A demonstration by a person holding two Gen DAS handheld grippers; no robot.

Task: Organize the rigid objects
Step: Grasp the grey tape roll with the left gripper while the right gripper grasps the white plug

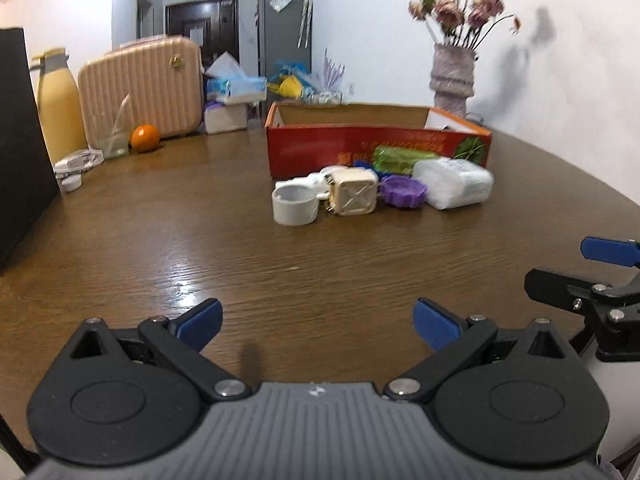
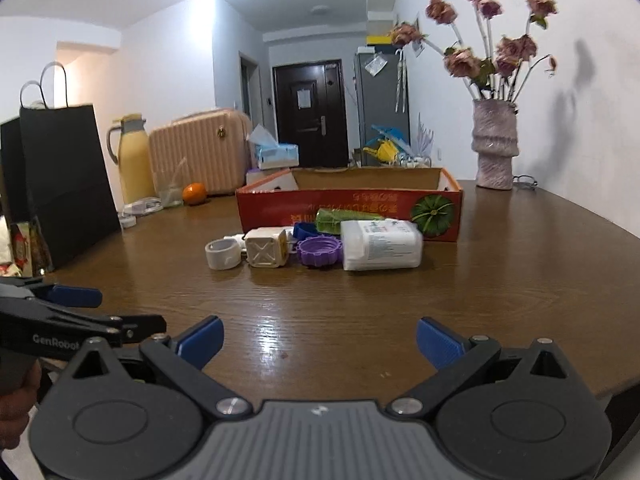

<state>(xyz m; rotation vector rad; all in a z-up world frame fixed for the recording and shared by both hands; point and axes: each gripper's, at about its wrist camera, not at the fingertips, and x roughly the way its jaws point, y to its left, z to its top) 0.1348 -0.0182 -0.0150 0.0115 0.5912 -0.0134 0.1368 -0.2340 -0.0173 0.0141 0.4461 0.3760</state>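
Note:
A row of small objects lies on the brown table in front of a red cardboard box (image 1: 376,144) (image 2: 352,204): a white ring-shaped holder (image 1: 295,205) (image 2: 223,254), a cream square plug block (image 1: 354,196) (image 2: 266,252), a purple ridged lid (image 1: 402,191) (image 2: 320,251), a white plastic bottle on its side (image 1: 454,183) (image 2: 382,244), a green roll (image 1: 400,158) (image 2: 340,216) and a blue piece (image 2: 304,230). My left gripper (image 1: 318,324) is open and empty, well short of them. My right gripper (image 2: 320,342) is open and empty, also short of them.
A pink suitcase (image 1: 140,88), yellow jug (image 1: 58,108), orange (image 1: 145,138), tissue boxes (image 1: 234,92) and a black bag (image 2: 68,184) stand at the left. A vase of flowers (image 2: 494,144) stands at the back right. The table edge curves round on the right (image 2: 624,368).

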